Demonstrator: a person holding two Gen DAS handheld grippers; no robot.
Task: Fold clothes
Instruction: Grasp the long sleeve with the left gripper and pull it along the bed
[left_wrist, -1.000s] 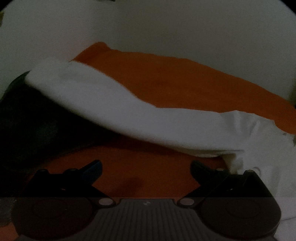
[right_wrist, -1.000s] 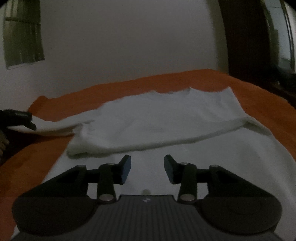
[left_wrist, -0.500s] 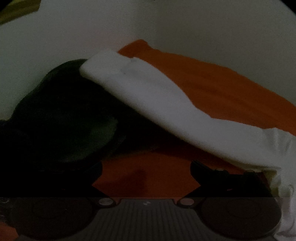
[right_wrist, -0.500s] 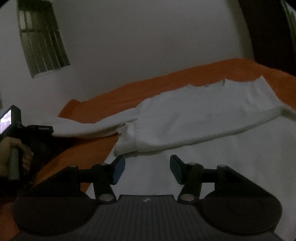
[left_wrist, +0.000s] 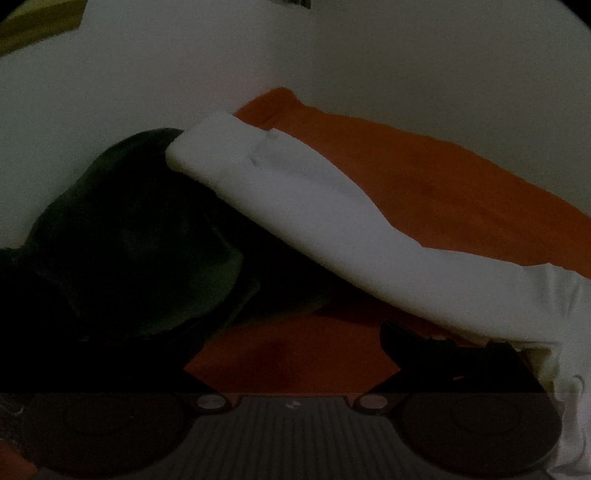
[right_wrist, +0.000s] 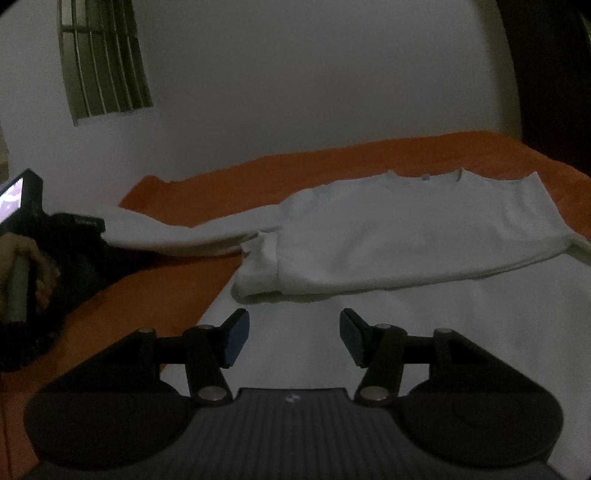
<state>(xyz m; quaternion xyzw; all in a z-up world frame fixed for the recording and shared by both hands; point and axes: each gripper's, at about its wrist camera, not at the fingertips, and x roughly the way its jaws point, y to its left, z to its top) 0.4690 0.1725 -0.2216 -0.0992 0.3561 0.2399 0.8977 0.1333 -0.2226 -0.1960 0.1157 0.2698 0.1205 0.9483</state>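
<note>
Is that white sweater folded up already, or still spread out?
Partly folded: the white sweater lies doubled over itself, one sleeve stretched out sideways.

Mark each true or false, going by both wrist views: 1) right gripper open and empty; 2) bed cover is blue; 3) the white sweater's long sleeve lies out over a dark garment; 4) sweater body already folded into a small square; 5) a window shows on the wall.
1) True: the right gripper is open, holding nothing.
2) False: the bed cover is orange.
3) True: the sleeve of the white sweater rests on the dark garment.
4) False: its body lies spread out, neckline visible.
5) True: window, upper left.
</note>
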